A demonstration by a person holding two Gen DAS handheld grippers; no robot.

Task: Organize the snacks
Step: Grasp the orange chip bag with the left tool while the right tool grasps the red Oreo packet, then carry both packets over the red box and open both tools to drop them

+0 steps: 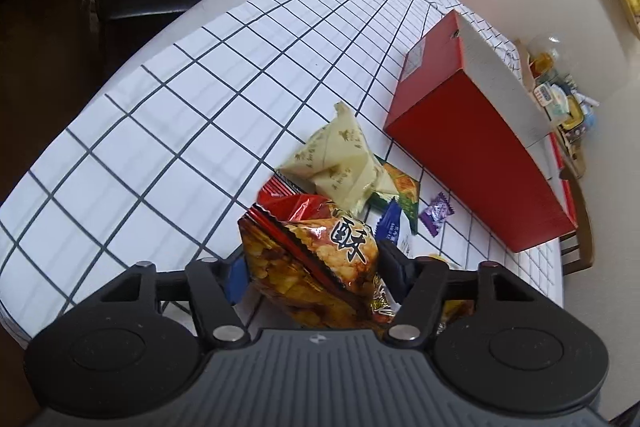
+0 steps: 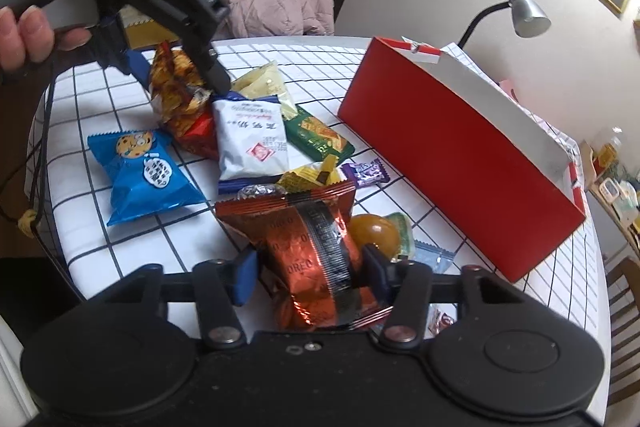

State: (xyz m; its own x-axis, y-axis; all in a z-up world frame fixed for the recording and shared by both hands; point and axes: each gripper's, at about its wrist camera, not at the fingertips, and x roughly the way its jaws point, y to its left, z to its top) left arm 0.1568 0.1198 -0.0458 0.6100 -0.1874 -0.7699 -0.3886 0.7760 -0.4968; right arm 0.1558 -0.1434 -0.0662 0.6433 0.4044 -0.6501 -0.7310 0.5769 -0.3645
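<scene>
Grid-checked white tablecloth [image 1: 168, 131]; left gripper [image 1: 312, 267] pinches crinkly brown-red foil snack bag [image 1: 316, 259], right gripper [image 2: 310, 271] pinches shiny orange-red Oreo packet [image 2: 316, 255] near red rectangular cardboard box [image 2: 452, 163].

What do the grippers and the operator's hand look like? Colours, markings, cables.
Left gripper and right gripper: black linkage arms, silver pivot rivets, round black side discs, ribbed dark-grey body, blue finger pads. The right wrist view shows the left unit's black handle in a bare hand with long pale nails; black cords hang beneath.
</scene>
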